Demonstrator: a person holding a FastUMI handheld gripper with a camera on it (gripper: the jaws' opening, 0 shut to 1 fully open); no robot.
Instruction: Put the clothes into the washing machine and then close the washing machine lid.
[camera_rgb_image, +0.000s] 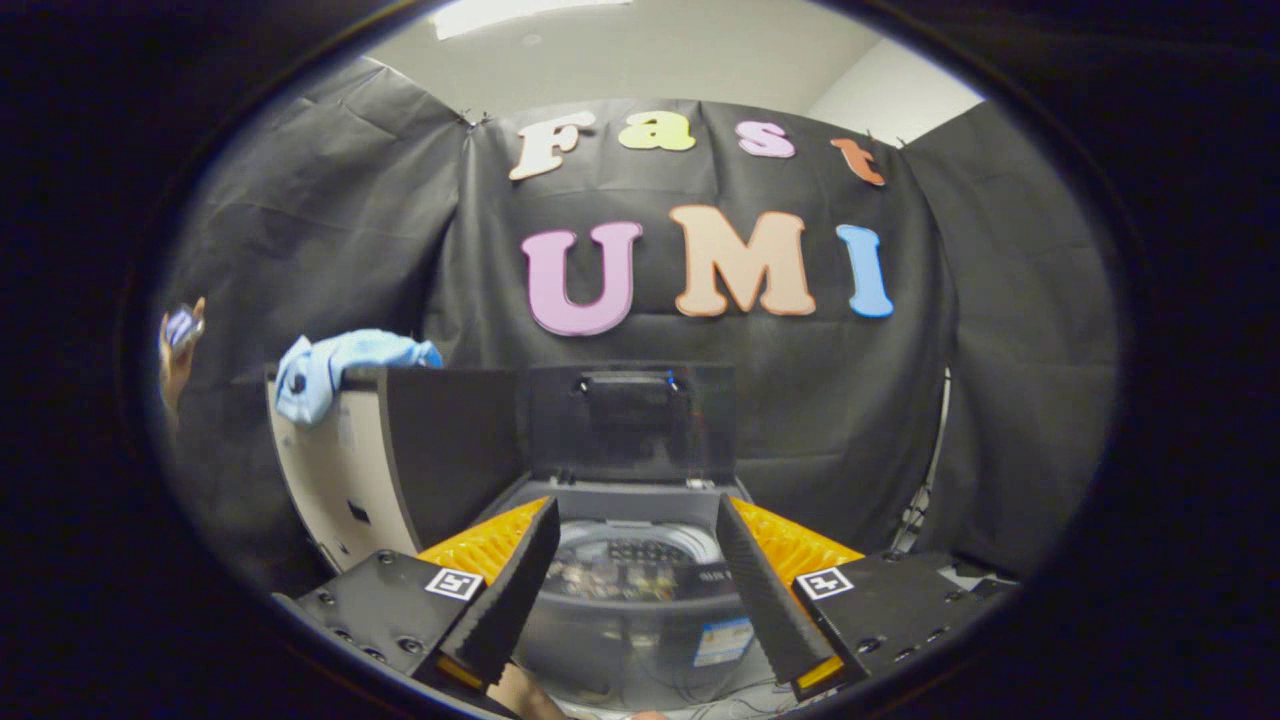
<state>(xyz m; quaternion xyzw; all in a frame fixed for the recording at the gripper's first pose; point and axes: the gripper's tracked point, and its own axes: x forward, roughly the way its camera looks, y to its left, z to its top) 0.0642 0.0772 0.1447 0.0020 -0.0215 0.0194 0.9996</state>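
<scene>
A small top-loading washing machine (630, 600) stands just ahead of my fingers, its dark lid (632, 420) raised upright behind the open drum (636, 552). A light blue cloth (335, 370) lies draped over the top of a beige appliance (335, 480) to the left of the washer, beyond my left finger. My gripper (635, 515) is open, its two fingers spread either side of the drum opening with nothing between them.
A dark panel (450, 450) stands between the beige appliance and the washer lid. A person's hand (178, 350) holding a small object shows at the far left. Black cloth walls close the booth behind and at the sides.
</scene>
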